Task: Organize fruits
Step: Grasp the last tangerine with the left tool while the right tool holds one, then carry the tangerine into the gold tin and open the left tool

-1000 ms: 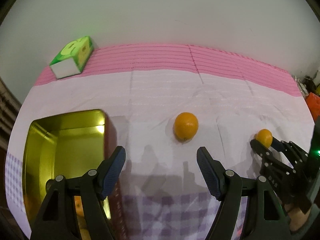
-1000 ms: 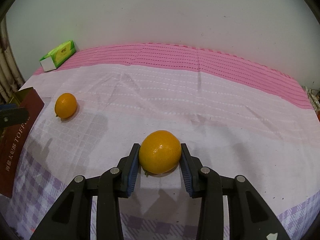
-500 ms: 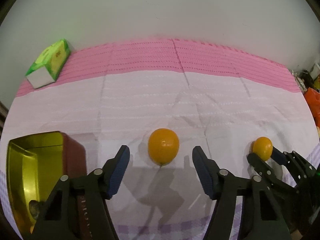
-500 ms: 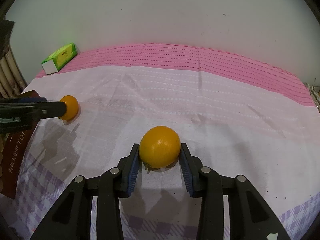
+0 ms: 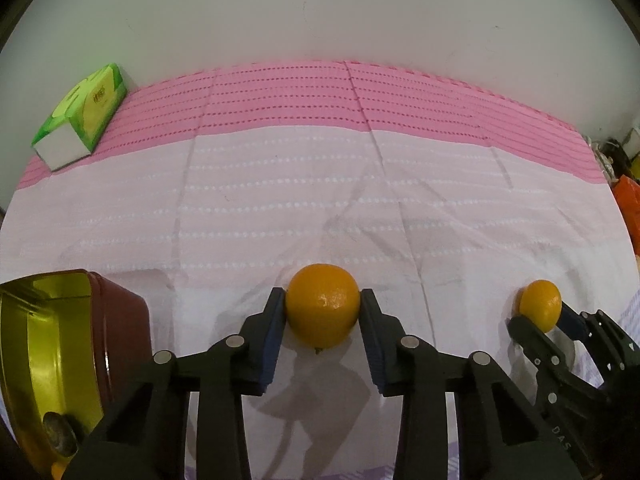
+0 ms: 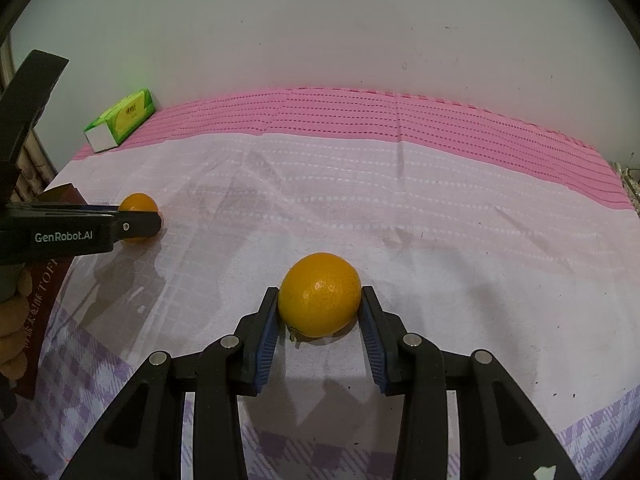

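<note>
Two round orange fruits: our left gripper (image 5: 323,310) clamps one fruit (image 5: 323,310); our right gripper (image 6: 319,295) clamps the other fruit (image 6: 319,295).

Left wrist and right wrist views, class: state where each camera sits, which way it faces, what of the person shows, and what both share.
Left wrist: behind the left gripper, facing the wall; fingers flank an orange; gold tin at left.
Right wrist: behind the right gripper, facing likewise; second orange; a hand at left.
Shared: both oranges, tissue box, both grippers.

Black gripper (image 5: 323,312), blue pads (image 5: 273,334), silver screws.
</note>
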Demonstrator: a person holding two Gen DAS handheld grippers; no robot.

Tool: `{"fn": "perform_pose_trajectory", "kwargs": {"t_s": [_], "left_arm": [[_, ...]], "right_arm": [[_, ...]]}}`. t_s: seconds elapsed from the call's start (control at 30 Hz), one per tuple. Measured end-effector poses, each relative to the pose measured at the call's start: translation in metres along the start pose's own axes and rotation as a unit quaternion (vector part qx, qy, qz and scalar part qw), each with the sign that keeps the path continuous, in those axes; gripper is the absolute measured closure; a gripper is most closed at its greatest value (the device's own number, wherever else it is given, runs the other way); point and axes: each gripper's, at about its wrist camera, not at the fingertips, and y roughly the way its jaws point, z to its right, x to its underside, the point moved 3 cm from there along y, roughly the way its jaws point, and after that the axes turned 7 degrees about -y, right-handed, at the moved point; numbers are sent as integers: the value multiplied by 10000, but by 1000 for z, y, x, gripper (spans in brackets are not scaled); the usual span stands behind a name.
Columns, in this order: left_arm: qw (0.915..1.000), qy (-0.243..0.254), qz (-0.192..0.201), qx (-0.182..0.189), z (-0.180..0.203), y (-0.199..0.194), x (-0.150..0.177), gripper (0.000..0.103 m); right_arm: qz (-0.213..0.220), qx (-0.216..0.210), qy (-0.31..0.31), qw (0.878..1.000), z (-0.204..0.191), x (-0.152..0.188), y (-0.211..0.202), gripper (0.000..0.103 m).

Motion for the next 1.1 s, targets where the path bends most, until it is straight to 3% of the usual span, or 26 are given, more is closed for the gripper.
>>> {"fn": "perform_pose_trajectory", "kwargs": {"t_s": [0.67, 1.1], "left_arm": [[9999, 72, 5, -135, 2, -35, 34, 65], [9994, 149, 310, -94, 4, -83, 48, 65]], "right_arm": [[-17, 60, -44, 10000, -1, 0, 0, 66], [-30, 93, -89, 9999, -1, -1, 2, 66]]}}
